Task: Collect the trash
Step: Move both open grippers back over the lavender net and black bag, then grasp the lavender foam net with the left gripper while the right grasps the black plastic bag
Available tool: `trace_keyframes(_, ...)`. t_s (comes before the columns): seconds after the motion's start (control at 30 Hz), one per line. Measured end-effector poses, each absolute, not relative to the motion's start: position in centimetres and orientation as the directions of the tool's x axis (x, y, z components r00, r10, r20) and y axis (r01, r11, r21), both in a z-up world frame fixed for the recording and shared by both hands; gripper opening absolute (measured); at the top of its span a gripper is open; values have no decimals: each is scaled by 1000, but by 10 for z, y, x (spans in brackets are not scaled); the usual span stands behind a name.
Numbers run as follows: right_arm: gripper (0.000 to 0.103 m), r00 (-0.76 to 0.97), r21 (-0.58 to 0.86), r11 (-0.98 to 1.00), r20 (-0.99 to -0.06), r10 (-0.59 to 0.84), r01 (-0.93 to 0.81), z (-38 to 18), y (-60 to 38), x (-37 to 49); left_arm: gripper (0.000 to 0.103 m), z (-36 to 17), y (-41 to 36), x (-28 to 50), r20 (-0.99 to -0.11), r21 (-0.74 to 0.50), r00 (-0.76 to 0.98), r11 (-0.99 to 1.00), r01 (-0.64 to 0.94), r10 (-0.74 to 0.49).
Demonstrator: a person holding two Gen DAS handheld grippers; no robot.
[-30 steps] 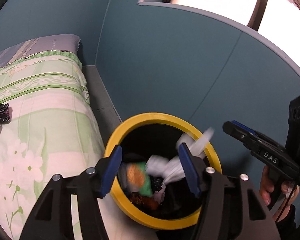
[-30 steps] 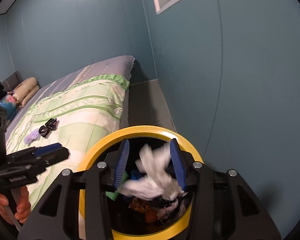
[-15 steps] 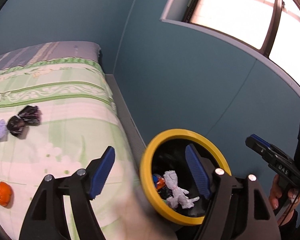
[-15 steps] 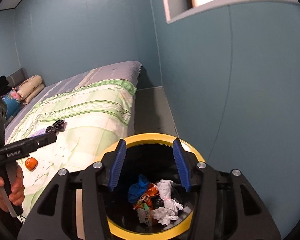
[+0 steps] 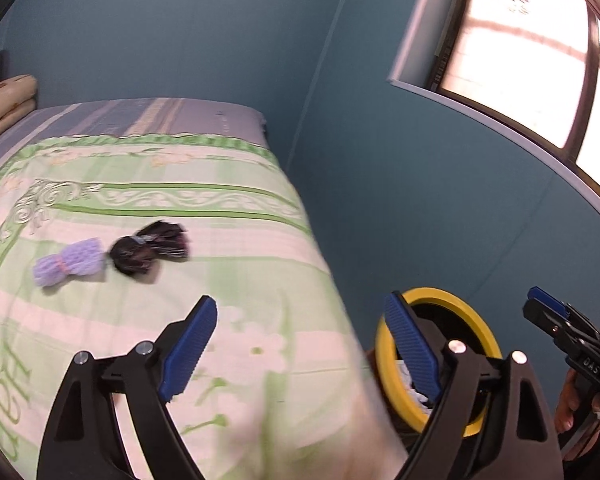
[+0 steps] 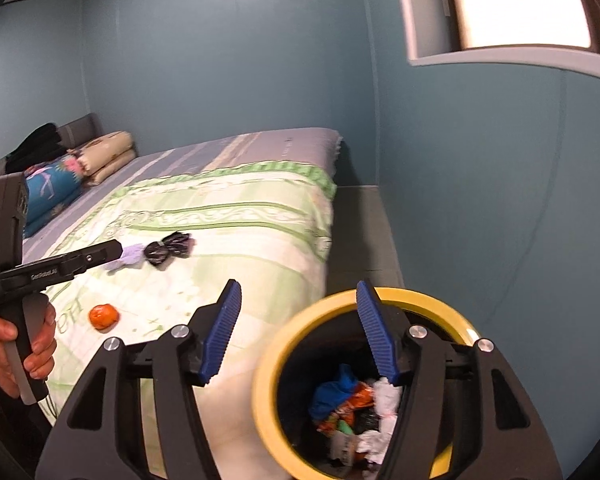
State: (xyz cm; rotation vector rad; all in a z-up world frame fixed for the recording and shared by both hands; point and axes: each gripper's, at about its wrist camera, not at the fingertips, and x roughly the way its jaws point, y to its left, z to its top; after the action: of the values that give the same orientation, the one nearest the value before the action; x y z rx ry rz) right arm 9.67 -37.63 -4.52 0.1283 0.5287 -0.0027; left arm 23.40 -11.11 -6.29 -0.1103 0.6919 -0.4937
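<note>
A yellow-rimmed black trash bin (image 6: 272,396) stands beside the bed and holds several crumpled wrappers and white tissue (image 6: 384,396); it also shows in the left wrist view (image 5: 384,364). On the green bedspread lie a black crumpled wrapper (image 5: 148,250), a purple wad (image 5: 68,266) and an orange ball (image 6: 104,317). My left gripper (image 5: 300,350) is open and empty over the bed's edge. My right gripper (image 6: 300,330) is open and empty above the bin's left rim.
The bed (image 5: 220,208) fills the left, with pillows (image 6: 104,156) at its head. Teal walls (image 6: 480,200) close in on the right, with a window (image 5: 532,60) above. A grey ledge (image 6: 364,232) runs between bed and wall.
The white tissue dropped from my right gripper into the bin. Both grippers swung left from over the bin toward the bed, and more of the bedspread trash came into view.
</note>
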Motion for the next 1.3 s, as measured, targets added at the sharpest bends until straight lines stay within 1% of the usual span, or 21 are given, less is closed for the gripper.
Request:
trace_keyframes(0.3, 64, 852, 118, 988, -504, 142, -95, -42, -317, 127, 85, -64, -40, 243, -588, -247, 715, 926, 287, -378)
trace_keyframes(0.6, 67, 814, 120, 975, -536, 222, -187, -53, -264, 165, 86, -79, 18, 257, -612, -231, 734, 954, 191, -295)
trace_keyframes(0.93, 69, 758, 140, 957, -586, 286, -253, -78, -223, 213, 86, -102, 61, 282, -648, -208, 727, 971, 117, -226)
trace_keyframes(1.17, 70, 724, 132, 946, -615, 312, -296, -92, -196, 245, 86, -123, 80, 306, -679, -211, 705, 974, 77, -203)
trace_keyframes(1.3, 71, 706, 134, 941, -630, 323, -311, -103, -184, 268, 86, -134, 86, 325, -697, -191, 694, 979, 65, -182)
